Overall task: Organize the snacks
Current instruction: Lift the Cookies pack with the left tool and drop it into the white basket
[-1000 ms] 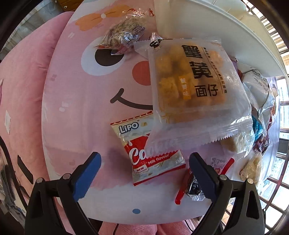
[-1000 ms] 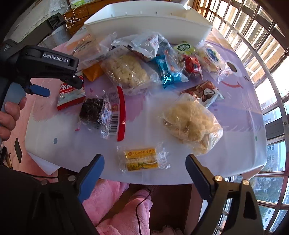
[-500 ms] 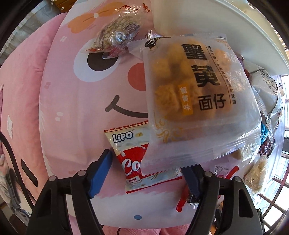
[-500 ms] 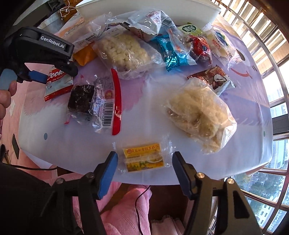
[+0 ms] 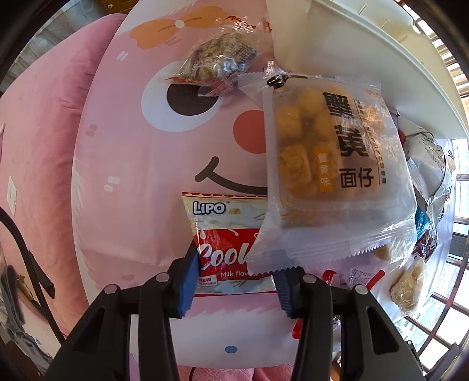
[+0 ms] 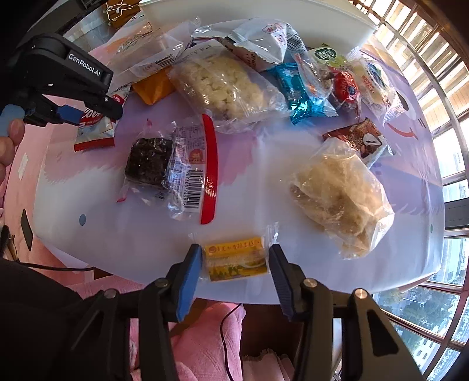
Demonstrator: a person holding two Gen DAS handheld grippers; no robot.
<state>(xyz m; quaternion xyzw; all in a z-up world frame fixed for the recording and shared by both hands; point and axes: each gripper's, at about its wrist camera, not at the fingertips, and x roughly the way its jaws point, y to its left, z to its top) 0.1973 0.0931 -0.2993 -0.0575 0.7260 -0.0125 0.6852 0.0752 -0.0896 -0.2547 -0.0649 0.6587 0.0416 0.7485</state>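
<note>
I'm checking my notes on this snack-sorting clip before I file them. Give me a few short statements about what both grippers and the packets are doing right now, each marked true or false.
1. The left gripper straddles the lower end of the Lipo cookie packet. True.
2. The orange crab-roe noodle bag lies fully apart from the cookie packet. False: it overlaps the cookie packet's right side.
3. The right gripper has a finger on each side of the small yellow packet. True.
4. The yellow packet sits in the middle of the table. False: it lies at the near edge.
5. The dark brownie packet is inside the white bin. False: it lies on the tablecloth.
</note>
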